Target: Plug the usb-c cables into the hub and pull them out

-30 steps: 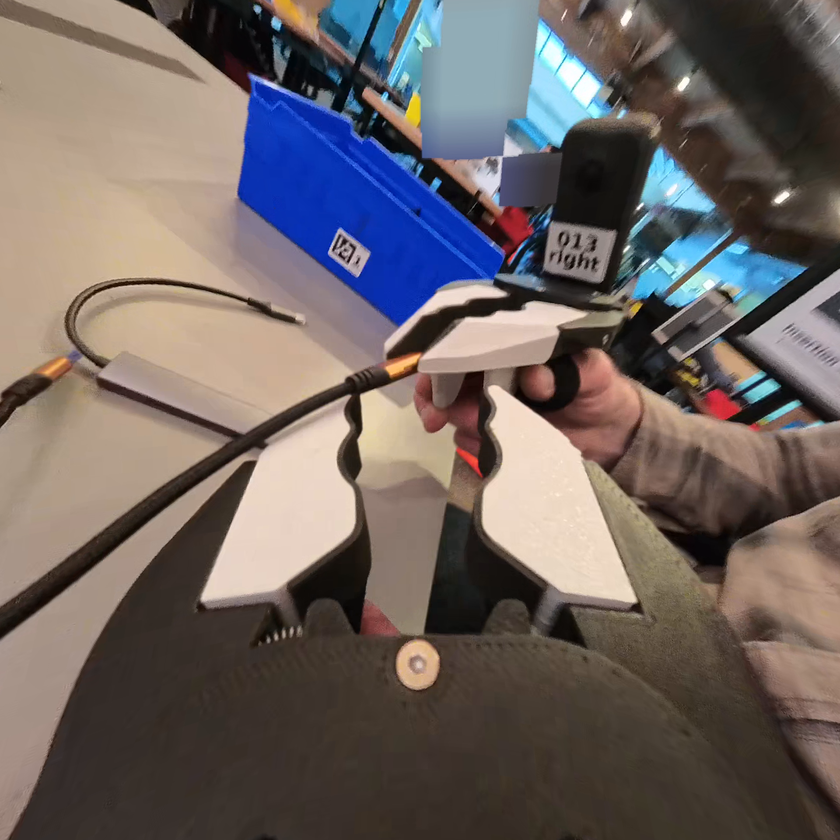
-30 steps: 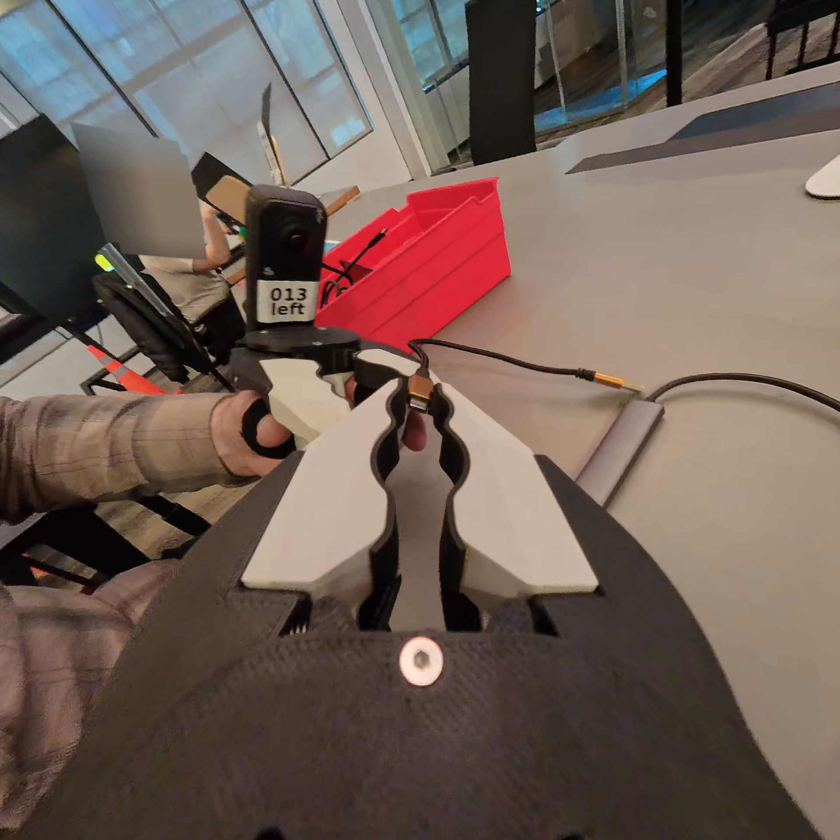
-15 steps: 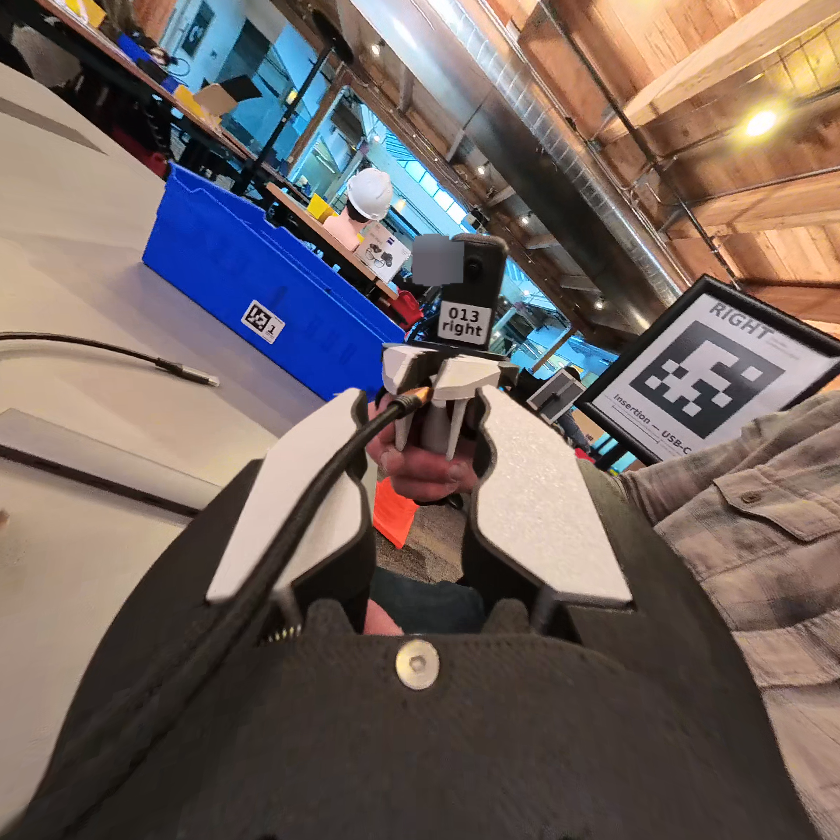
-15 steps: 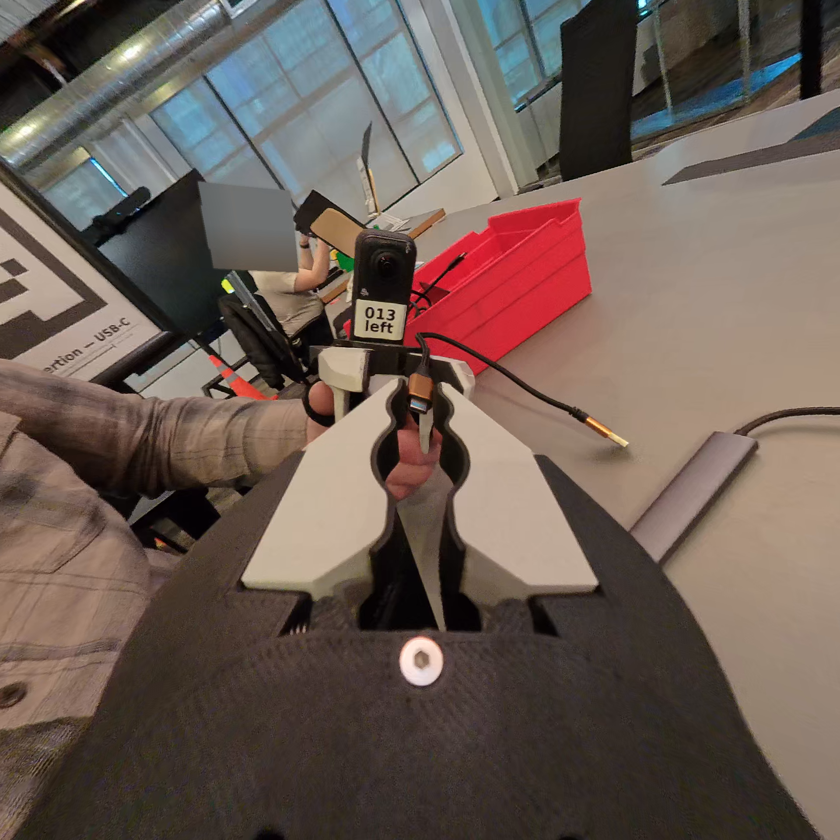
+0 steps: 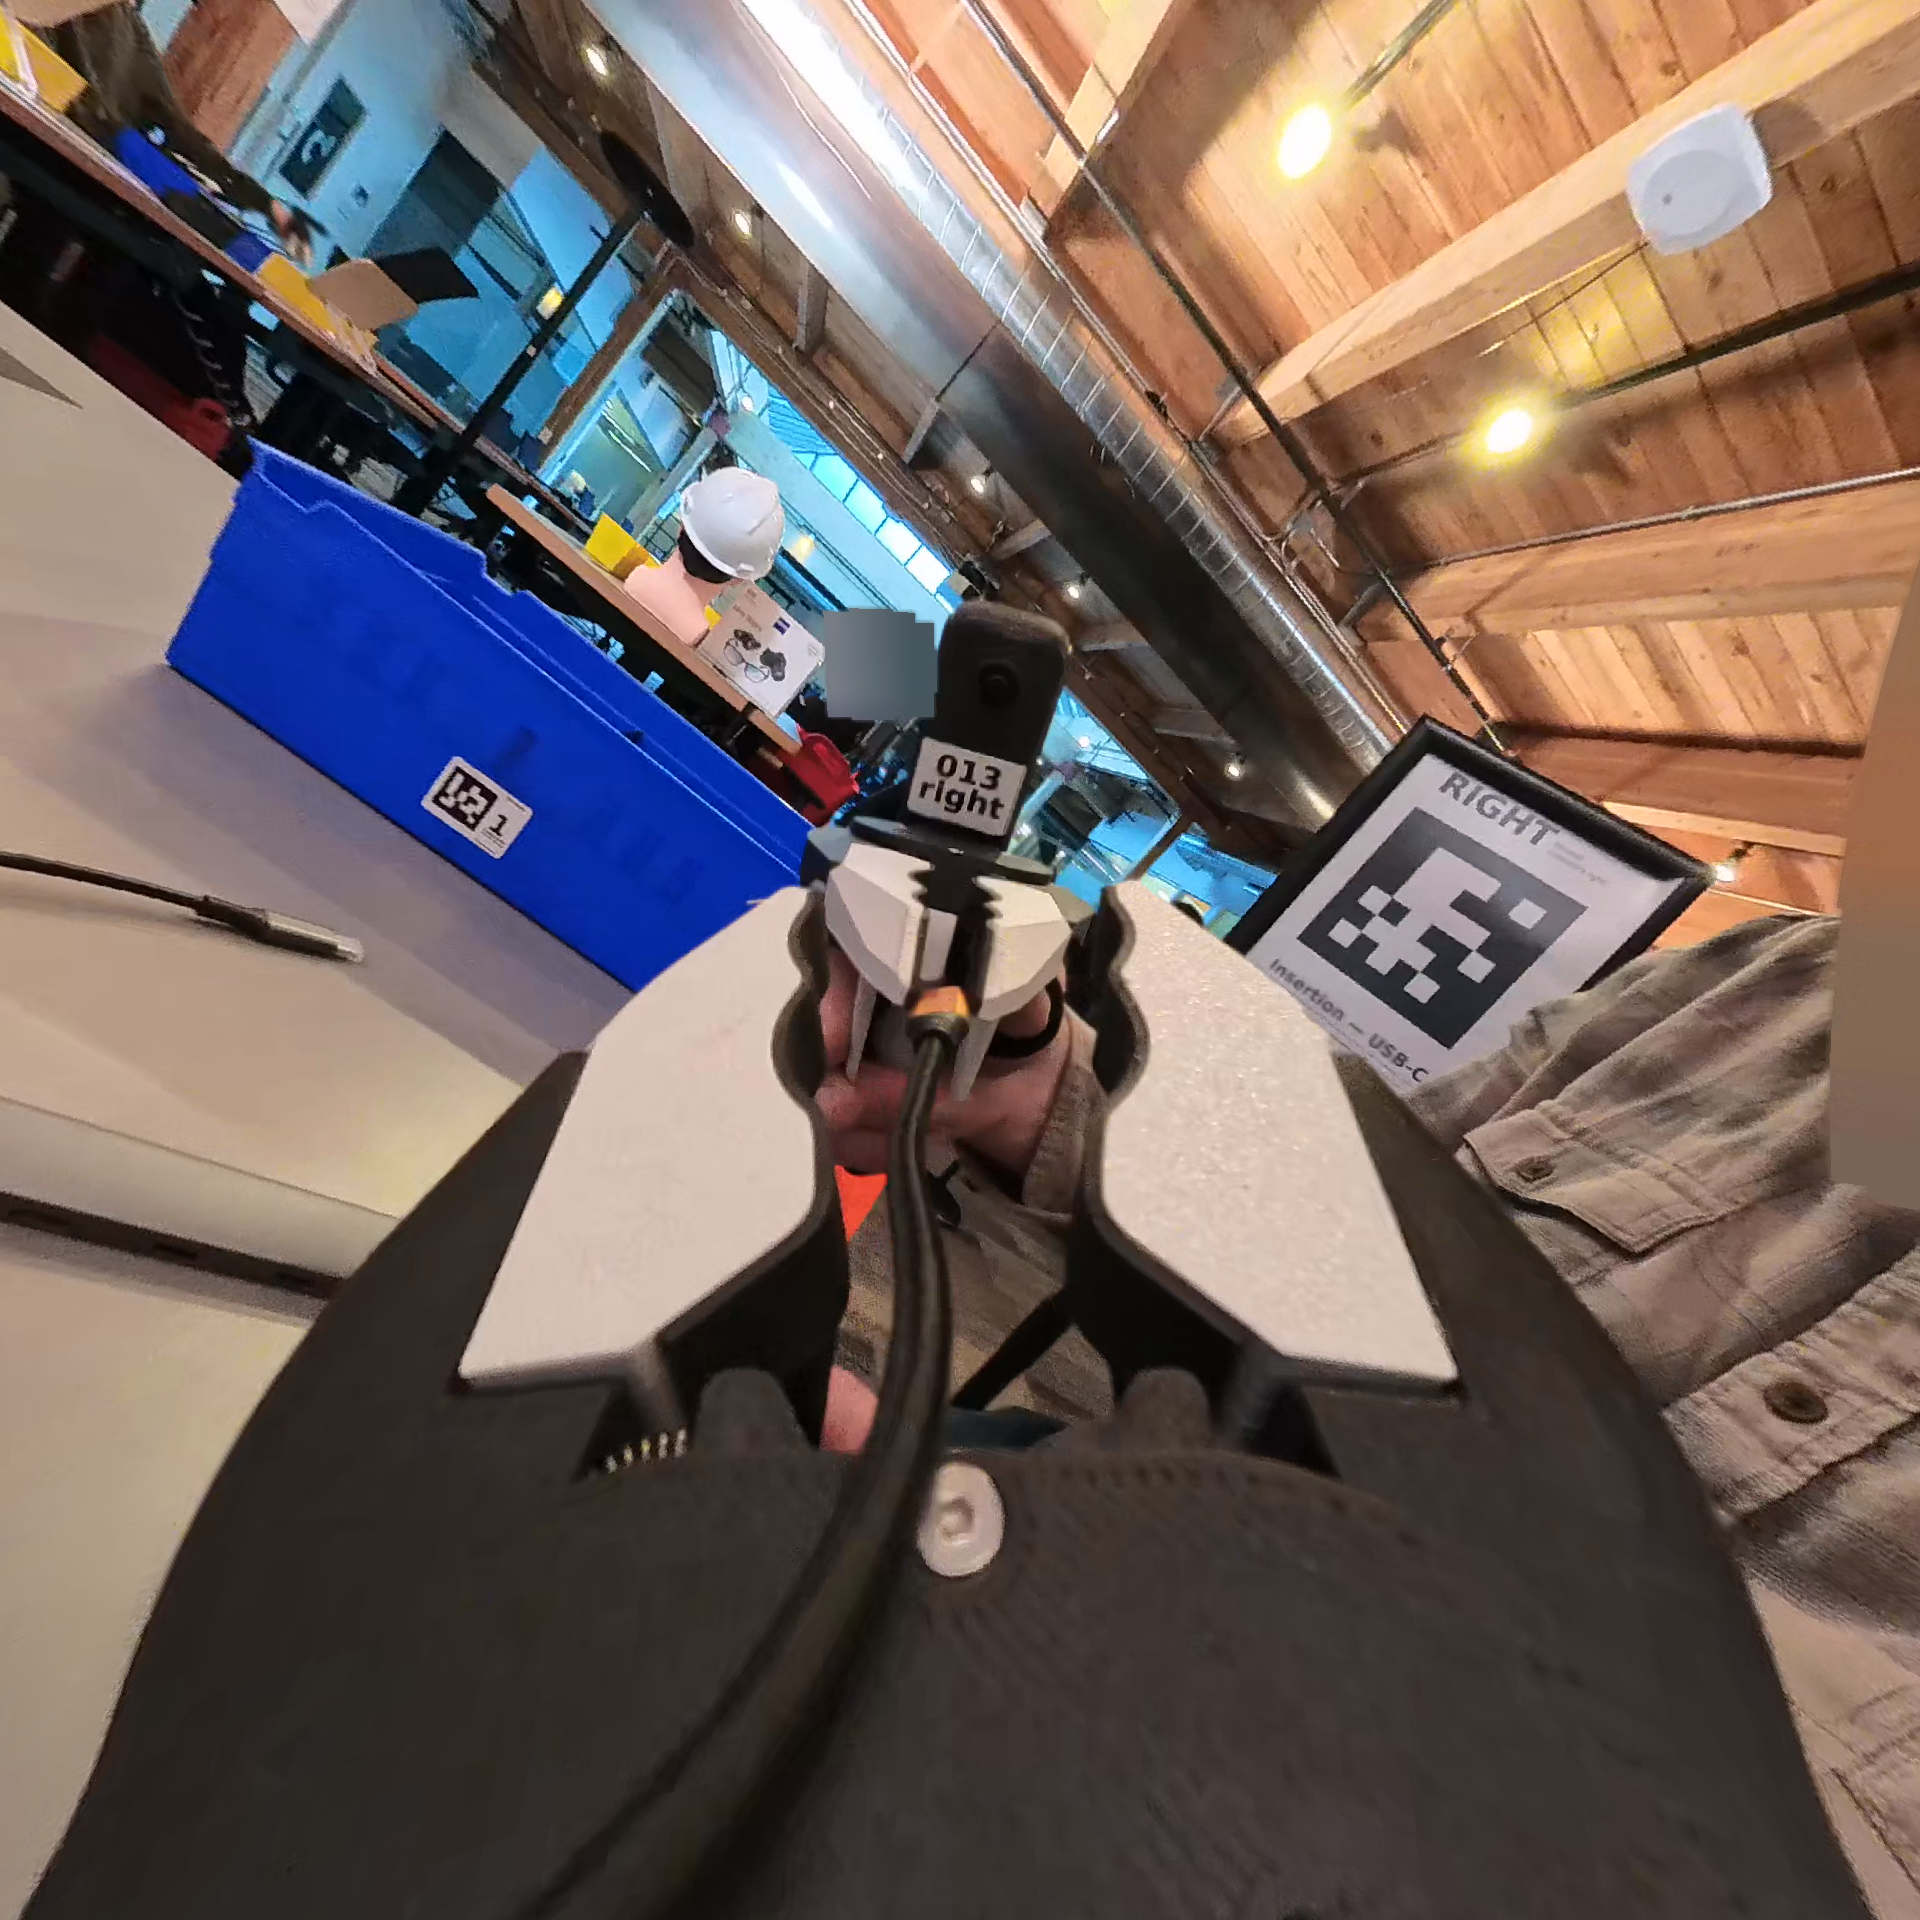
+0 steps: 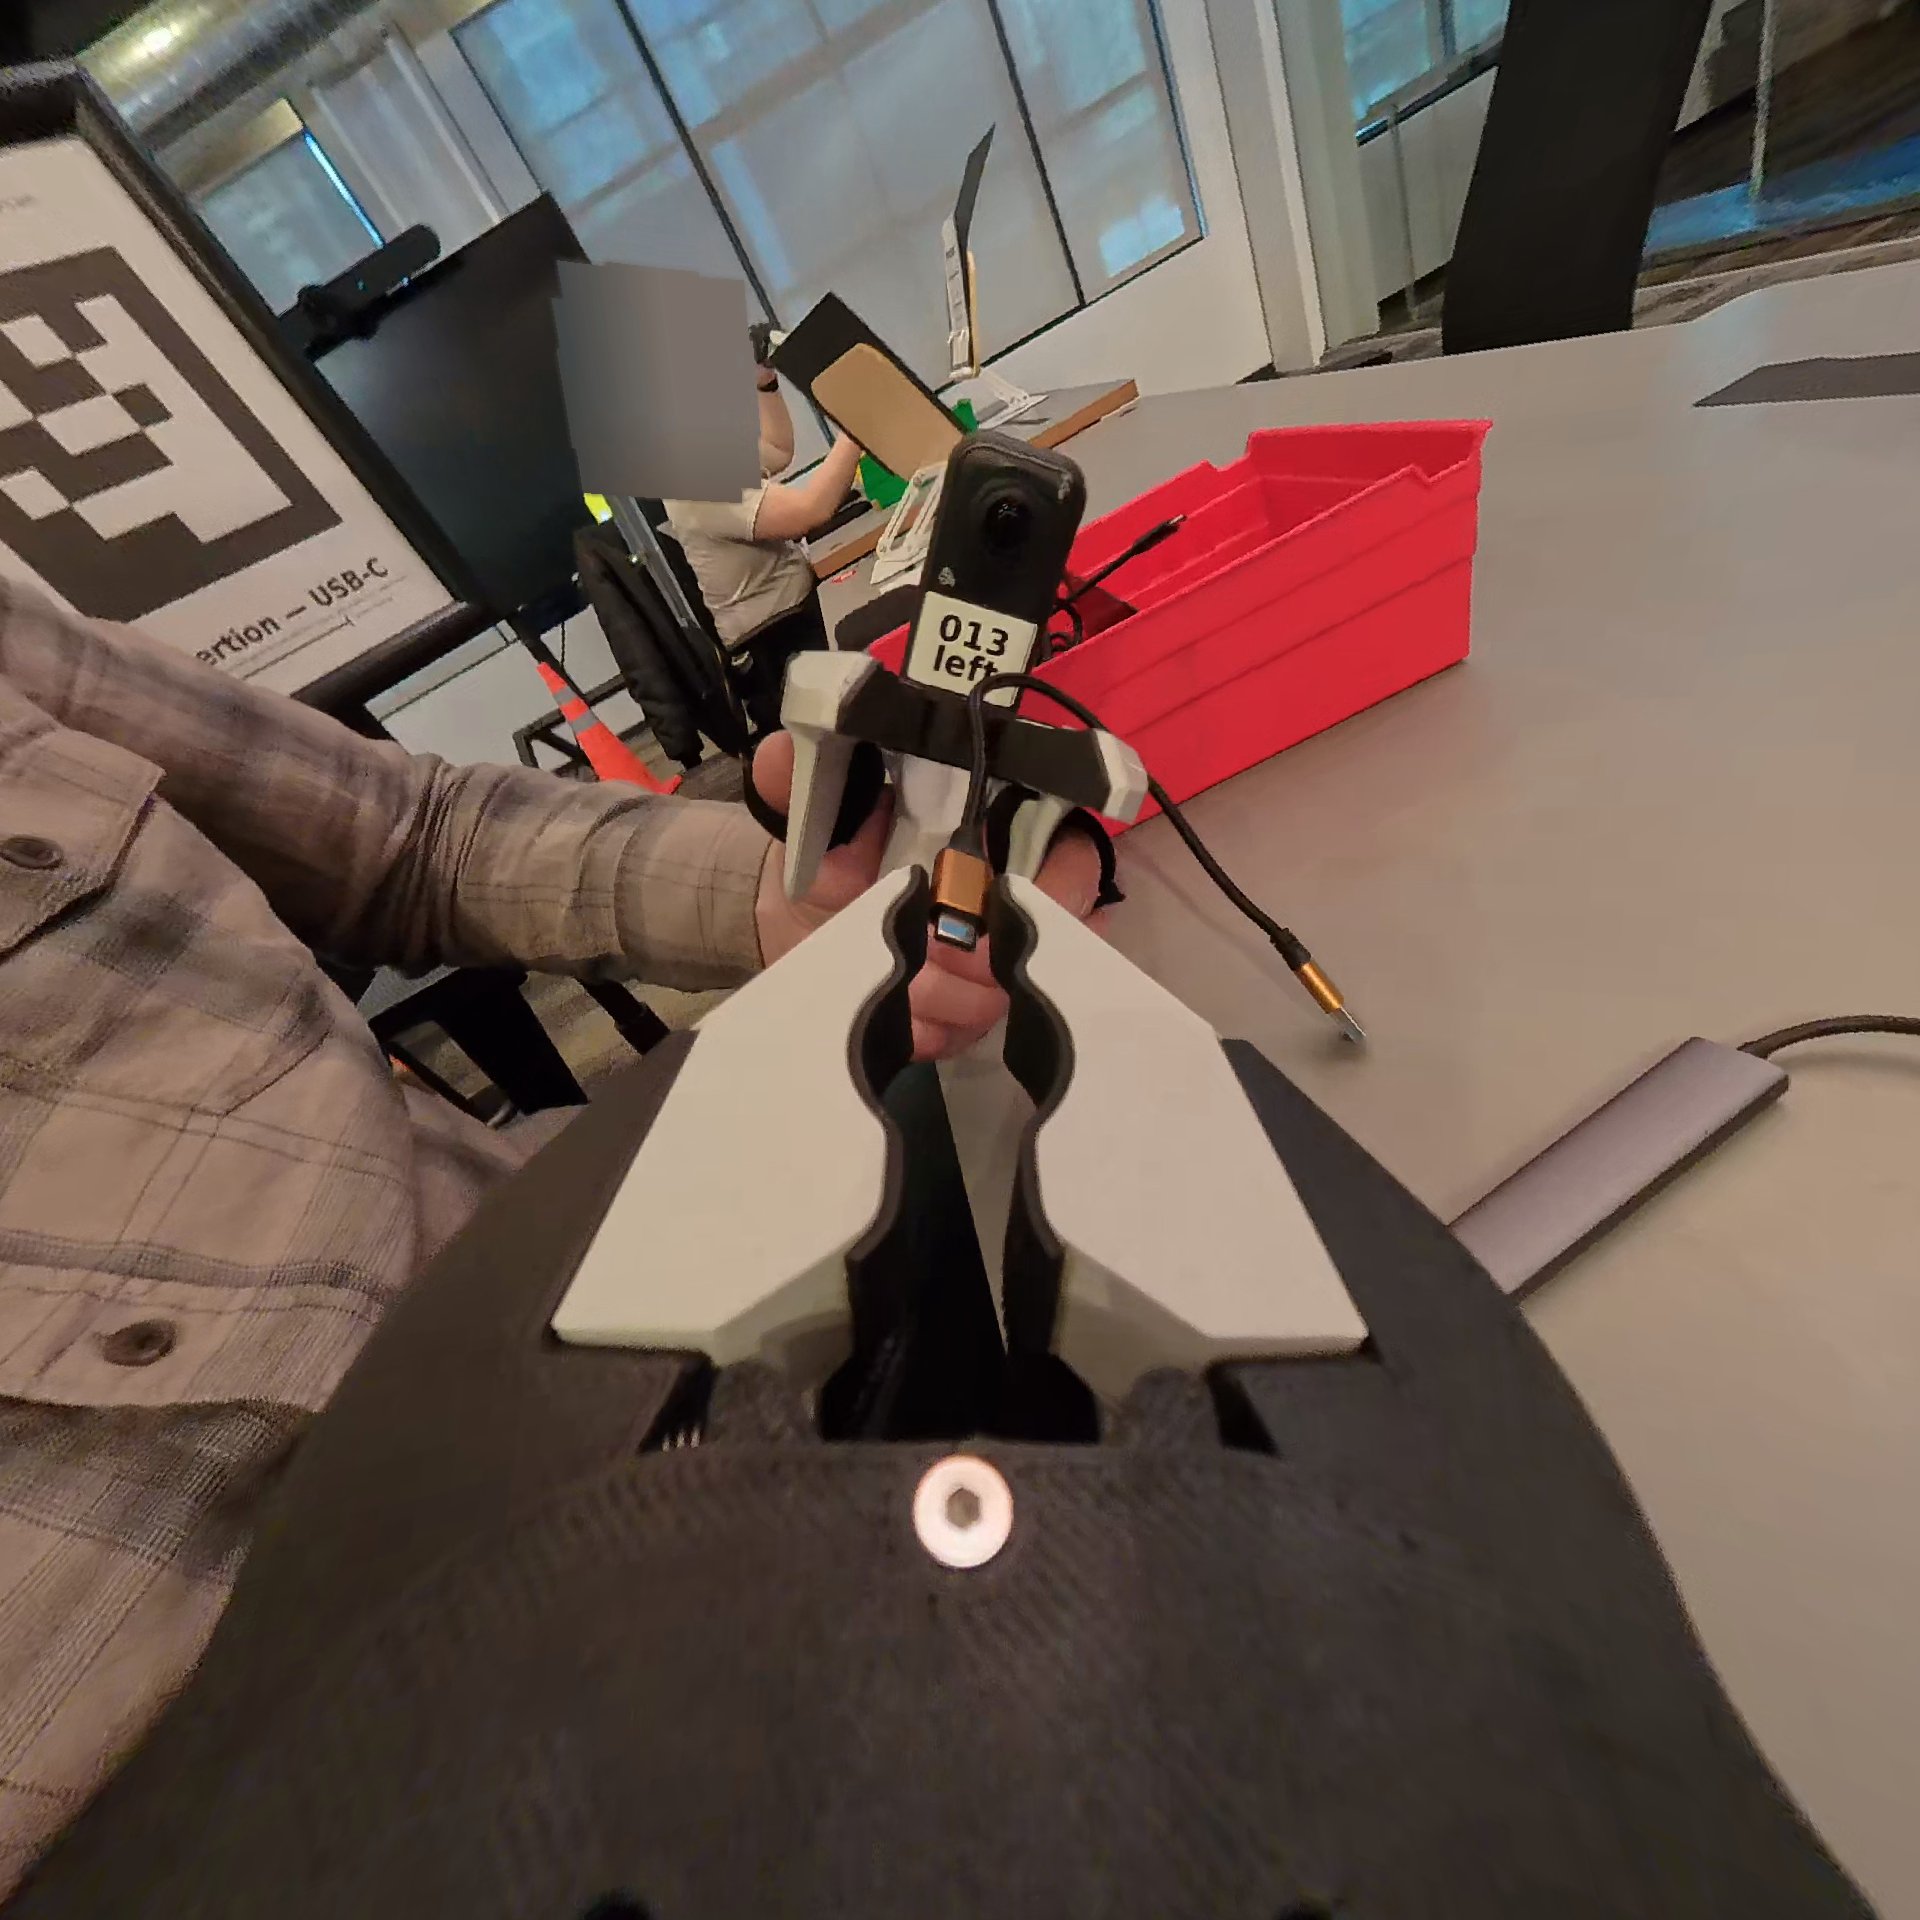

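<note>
My right gripper is shut on the copper USB-C plug of a black cable, held in the air off the table's near edge. The cable's other copper plug lies on the table next to the grey hub. My left gripper is open and empty, facing the right gripper. The held cable runs down between the left fingers without being gripped. The hub shows at the left edge, and its own lead's plug lies beyond it.
A blue bin stands on the table behind the hub in the left wrist view. A red bin with cables stands behind the left gripper. A framed marker sign stands behind the person's sleeve. Another person sits in the background. Both grippers' tips are close together, under 4 cm apart.
Both grippers rose and tilted up to face each other off the table edge. The held cable shifted from over the left finger into the gap between the left fingers. Right grip unchanged.
</note>
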Tool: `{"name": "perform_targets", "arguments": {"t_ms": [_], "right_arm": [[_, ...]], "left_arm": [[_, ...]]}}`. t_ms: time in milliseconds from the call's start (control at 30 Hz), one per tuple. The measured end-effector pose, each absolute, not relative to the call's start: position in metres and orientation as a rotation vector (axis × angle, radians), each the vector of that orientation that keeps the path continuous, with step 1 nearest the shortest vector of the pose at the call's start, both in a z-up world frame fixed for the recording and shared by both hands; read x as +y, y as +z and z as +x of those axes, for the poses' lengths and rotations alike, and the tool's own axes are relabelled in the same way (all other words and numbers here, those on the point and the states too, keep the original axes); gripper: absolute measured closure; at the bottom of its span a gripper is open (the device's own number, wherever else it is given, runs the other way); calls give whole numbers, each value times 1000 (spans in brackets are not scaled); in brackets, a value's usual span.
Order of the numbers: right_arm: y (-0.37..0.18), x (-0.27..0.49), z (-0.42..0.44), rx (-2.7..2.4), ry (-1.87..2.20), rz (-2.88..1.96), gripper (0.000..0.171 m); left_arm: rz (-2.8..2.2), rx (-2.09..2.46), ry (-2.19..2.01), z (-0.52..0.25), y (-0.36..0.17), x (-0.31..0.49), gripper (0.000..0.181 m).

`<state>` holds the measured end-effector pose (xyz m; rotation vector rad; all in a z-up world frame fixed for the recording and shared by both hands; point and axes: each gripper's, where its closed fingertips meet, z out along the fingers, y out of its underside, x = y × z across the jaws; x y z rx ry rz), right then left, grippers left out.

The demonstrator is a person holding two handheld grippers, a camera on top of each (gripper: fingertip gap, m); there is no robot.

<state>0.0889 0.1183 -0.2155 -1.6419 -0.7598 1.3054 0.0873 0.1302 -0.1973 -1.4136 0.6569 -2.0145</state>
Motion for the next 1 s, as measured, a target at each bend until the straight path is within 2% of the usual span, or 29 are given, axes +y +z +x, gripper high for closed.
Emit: {"name": "perform_targets", "arguments": {"t_ms": [167, 467, 1000], "right_arm": [[-217, 115, 88, -796, 1297, -1646, 162], [-220, 108, 94, -882, 1264, -1657, 162], [-219, 96, 97, -1057, 1121, -1590, 162]], "left_arm": [[-1436, 800, -1981, 97, -206, 113, 139], [-1471, 998, -1803, 97, -214, 107, 167], [-1492, 1196, -1714, 101, -226, 89, 167]]}}
